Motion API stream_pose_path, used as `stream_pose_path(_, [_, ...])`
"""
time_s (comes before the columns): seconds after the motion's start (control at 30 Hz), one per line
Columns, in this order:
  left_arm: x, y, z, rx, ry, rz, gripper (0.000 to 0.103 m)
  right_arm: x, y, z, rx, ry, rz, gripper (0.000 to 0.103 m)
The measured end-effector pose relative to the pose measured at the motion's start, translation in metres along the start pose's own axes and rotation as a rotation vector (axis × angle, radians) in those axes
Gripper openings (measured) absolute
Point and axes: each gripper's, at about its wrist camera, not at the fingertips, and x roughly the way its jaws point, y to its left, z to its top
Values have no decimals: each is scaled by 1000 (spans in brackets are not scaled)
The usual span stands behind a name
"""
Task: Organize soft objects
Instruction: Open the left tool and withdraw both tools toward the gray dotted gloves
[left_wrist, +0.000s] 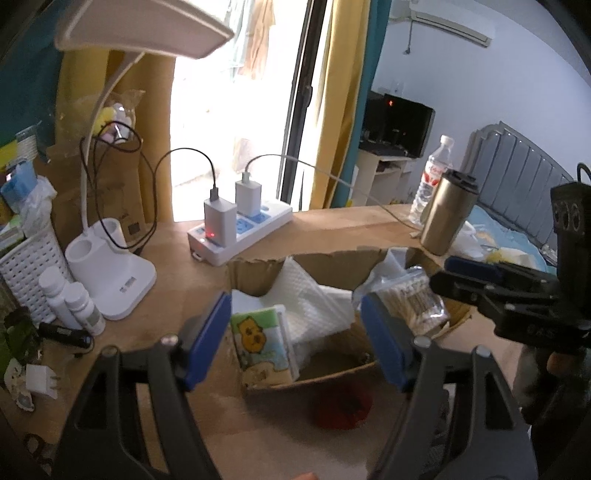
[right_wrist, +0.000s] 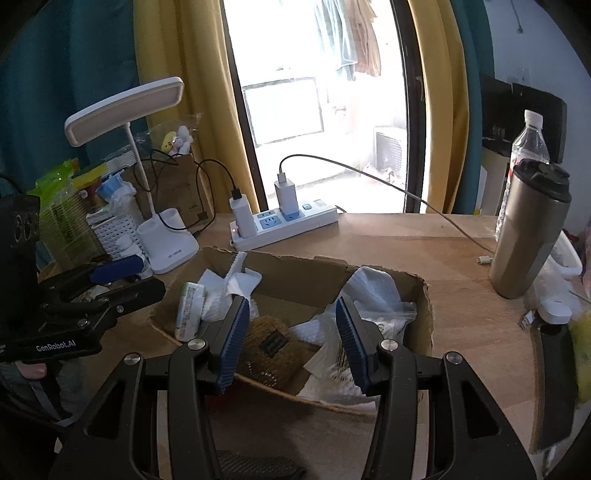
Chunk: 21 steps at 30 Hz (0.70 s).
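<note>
Left to right, the left gripper (left_wrist: 295, 339) hangs with its blue fingers (left_wrist: 207, 343) spread apart and nothing between the pads, poised over the near edge of a torn cardboard box (left_wrist: 258, 271) on the wooden surface (left_wrist: 177, 295). Just inside the left finger a tissue pack (left_wrist: 260, 345) with a yellow cartoon print stands on edge in the box; ahead of the fingers lies crumpled white quilted paper (left_wrist: 314, 299), and just beyond the right finger a clear bag of cotton swabs (left_wrist: 413, 299). The right gripper (right_wrist: 291, 339) is likewise released, its fingers (right_wrist: 232, 343) wide over the same box (right_wrist: 424, 317): between them sits a brown woven item (right_wrist: 273, 345), a tissue pack (right_wrist: 190, 310) stands well outside the left finger, and white paper (right_wrist: 321, 354) with a zip bag (right_wrist: 391, 317) crowds the right finger. Farther ahead stand a desk lamp (right_wrist: 162, 236) and a power strip (right_wrist: 288, 221); off to the right of the fingers, a steel tumbler (right_wrist: 528, 236).
</note>
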Motion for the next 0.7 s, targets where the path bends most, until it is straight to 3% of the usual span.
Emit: stream_pose_path(0.7, [-47, -1, -21, -6, -44, -19, 75, -38, 30, -16, -20, -20, -33, 58])
